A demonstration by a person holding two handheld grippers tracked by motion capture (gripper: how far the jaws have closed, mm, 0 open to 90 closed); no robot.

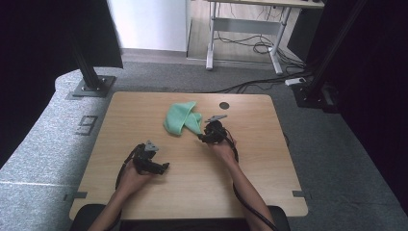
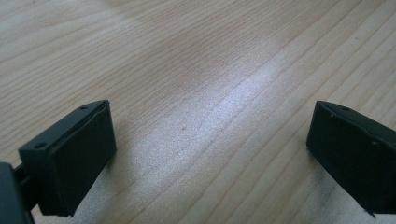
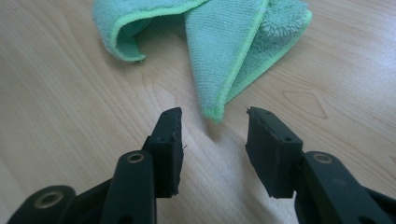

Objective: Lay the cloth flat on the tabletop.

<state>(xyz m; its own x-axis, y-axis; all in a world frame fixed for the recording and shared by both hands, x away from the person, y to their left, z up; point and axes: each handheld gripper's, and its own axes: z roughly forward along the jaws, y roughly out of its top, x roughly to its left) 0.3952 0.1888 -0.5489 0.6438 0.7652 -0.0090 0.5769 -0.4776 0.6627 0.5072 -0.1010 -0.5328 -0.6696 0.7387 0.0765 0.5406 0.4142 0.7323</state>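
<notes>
Overhead first, high view: green cloth [image 1: 182,118] lies crumpled on the far-middle part of the wooden counter [image 1: 250,192], well apart from the near edge. Right tool [image 1: 202,136] sits just near-right of the cloth, its tip aimed at the cloth's near corner. Left tool [image 1: 165,167] rests lower left, well apart from the cloth, over bare wood. Right hand is plainly the nearer one. A small dark round mark [image 1: 224,105] lies on the counter beyond the right tool.

Left gripper view: jaws stand wide apart with nothing between them, only counter grain [image 2: 210,93] ahead. Left tool [image 2: 210,154] open and idle.

Right gripper view: cloth [image 3: 233,51] lies straight ahead, folded over itself, a long narrow flap running from far toward near and ending in a pointed corner. That corner hangs just beyond the gap of the right tool [image 3: 214,122], centred between the two pads. Jaws part-way in, not yet on fabric; whether the corner tip has entered the gap or lies just short is hard to tell from this angle, probably just short. Flap's long axis runs nearly in line with the tool, so a short push forward should put the corner between the pads.
</notes>
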